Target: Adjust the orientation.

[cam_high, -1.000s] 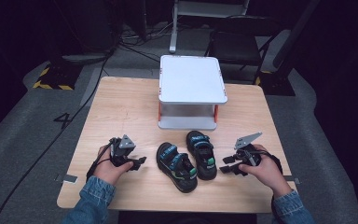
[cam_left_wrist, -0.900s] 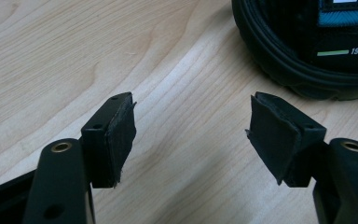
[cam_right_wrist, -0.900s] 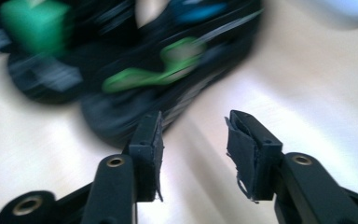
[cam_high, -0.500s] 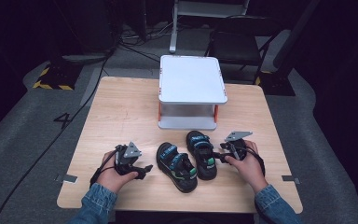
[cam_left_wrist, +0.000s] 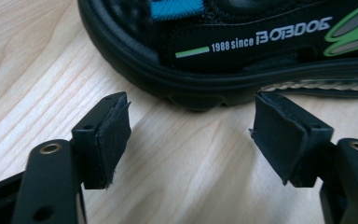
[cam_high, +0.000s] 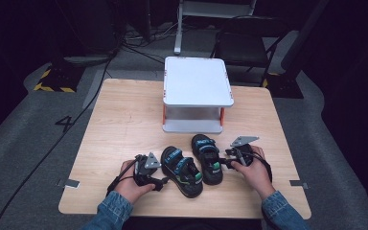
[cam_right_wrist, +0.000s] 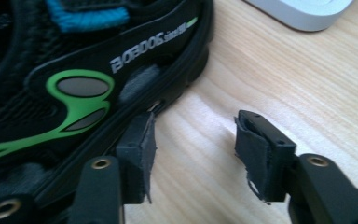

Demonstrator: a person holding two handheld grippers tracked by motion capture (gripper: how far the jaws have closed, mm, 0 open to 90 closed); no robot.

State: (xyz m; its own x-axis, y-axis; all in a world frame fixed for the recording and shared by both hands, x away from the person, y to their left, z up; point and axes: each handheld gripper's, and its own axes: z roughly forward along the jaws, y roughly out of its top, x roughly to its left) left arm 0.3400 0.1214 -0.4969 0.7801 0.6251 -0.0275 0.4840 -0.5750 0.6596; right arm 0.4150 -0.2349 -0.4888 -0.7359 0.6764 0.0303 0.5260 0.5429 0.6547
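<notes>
Two black sandals with blue straps and green marks lie side by side near the table's front: the left sandal [cam_high: 182,170] and the right sandal [cam_high: 207,157]. My left gripper [cam_high: 163,182] rests on the wood just left of the left sandal [cam_left_wrist: 223,51], jaws open, nothing between them [cam_left_wrist: 191,135]. My right gripper [cam_high: 224,163] sits at the right sandal's outer side [cam_right_wrist: 74,88], open [cam_right_wrist: 196,144], its left pad touching the sole's edge.
A white two-level stand [cam_high: 195,93] with orange posts stands behind the sandals at the table's middle back; its base corner [cam_right_wrist: 303,14] lies just beyond the right gripper. Bare wood [cam_high: 120,124] lies left and right. A dark chair [cam_high: 244,45] stands beyond the table.
Both hands have moved inward toward the sandals. The left gripper slid right to the left sandal's side; the right gripper slid left until its pad met the right sandal's sole.
</notes>
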